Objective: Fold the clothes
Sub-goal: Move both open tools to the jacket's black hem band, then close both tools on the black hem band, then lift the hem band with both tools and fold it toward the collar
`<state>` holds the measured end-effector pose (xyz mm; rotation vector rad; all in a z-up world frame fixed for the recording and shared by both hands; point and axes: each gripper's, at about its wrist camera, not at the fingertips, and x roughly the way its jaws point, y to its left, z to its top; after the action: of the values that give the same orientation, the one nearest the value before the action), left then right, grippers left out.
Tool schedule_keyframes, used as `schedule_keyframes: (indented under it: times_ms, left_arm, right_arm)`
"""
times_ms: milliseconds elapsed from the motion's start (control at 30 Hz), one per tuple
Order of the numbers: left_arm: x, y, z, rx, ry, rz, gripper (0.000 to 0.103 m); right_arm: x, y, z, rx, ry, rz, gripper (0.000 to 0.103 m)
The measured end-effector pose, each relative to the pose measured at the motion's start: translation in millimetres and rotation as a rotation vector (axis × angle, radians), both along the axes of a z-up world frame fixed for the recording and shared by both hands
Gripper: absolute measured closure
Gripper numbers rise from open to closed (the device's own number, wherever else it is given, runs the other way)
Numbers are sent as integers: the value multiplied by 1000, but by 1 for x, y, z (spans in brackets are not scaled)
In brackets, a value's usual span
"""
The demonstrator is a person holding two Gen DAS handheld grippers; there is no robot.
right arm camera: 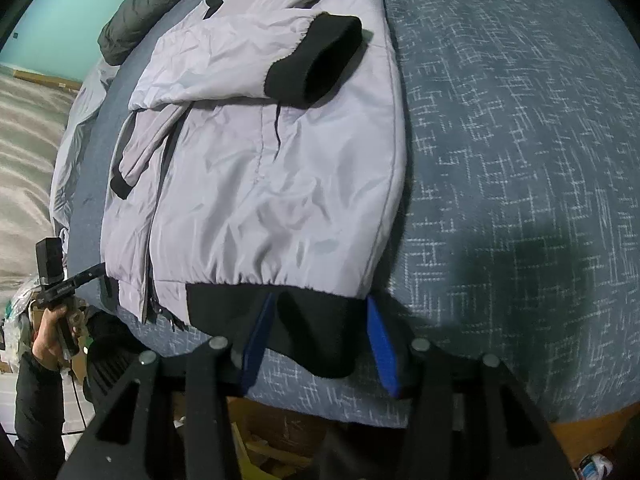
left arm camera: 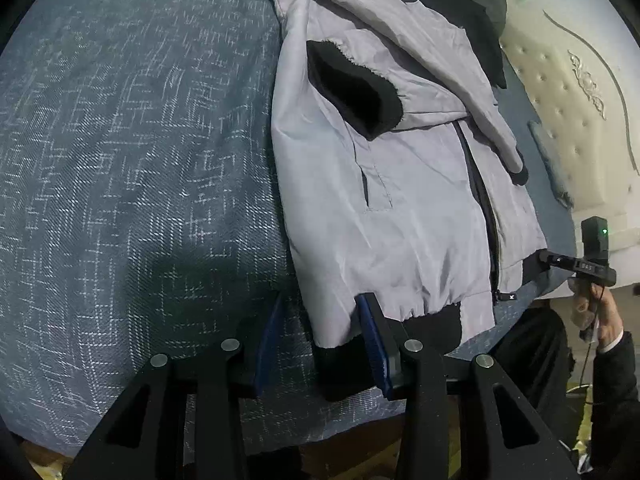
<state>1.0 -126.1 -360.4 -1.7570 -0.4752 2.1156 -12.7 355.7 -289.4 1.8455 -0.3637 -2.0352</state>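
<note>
Light grey nylon zip jacket with black ribbed cuffs and hem [left arm camera: 400, 200] lies flat on the bed, on a dark blue bedspread with white crosshatch pattern [left arm camera: 120, 140], front side up, hem toward the bed's near edge. Both sleeves are folded in across the chest; one black cuff [left arm camera: 352, 88] sits on the front panel above the pocket slit.

Left wrist view: left tongs [left arm camera: 320, 344] are open, blue-padded fingers [left arm camera: 374, 344] straddling the jacket's hem corner. The black hem band sits between the pads; whether it touches either pad is unclear. At far right, a hand in a dark sleeve [left arm camera: 596, 320] holds the other black tool at the opposite hem corner, beside a cream tufted headboard [left arm camera: 560, 100].

Right wrist view: far left, the other hand [right arm camera: 52, 332] holds its tool near the zip-side hem. Right tongs [right arm camera: 320, 340] are spread apart too, blue pads either side of the black hem band [right arm camera: 304, 320], not pinching it. Patterned bedspread fills the right.
</note>
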Motion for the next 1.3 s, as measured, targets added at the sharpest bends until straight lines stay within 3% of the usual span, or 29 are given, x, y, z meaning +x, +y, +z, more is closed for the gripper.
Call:
schedule_keyframes:
  times_ms: [100,233,300,367,400,500,767,1300]
  left_arm:
    - [1,2,0,4,-1,-4,60]
    - [3,8,5,-13,16,-31,63]
    - [5,11,7,-22,25,-45,74]
    - [6,15,10,-30,34,-58,77]
    - [6,16,11,-34,38,-65,86]
    - [7,18,16,-38,51,-71,88]
    - [9,26,54,-33,123,-91,89]
    - [19,44,134,-10,270,-159,90]
  right_arm:
    - [-1,-2,-2,7,-1,5,57]
    - [-1,-3,-1,23,17,11,71]
    - [0,-3,2,8,26,10,78]
    - [1,-3,6,-8,35,15,84]
    - [1,-4,8,-13,41,19,88]
    - [2,-7,15,-15,63,29,93]
    - [5,-11,44,-28,113,57,96]
    - [22,-24,141,-114,259,134,96]
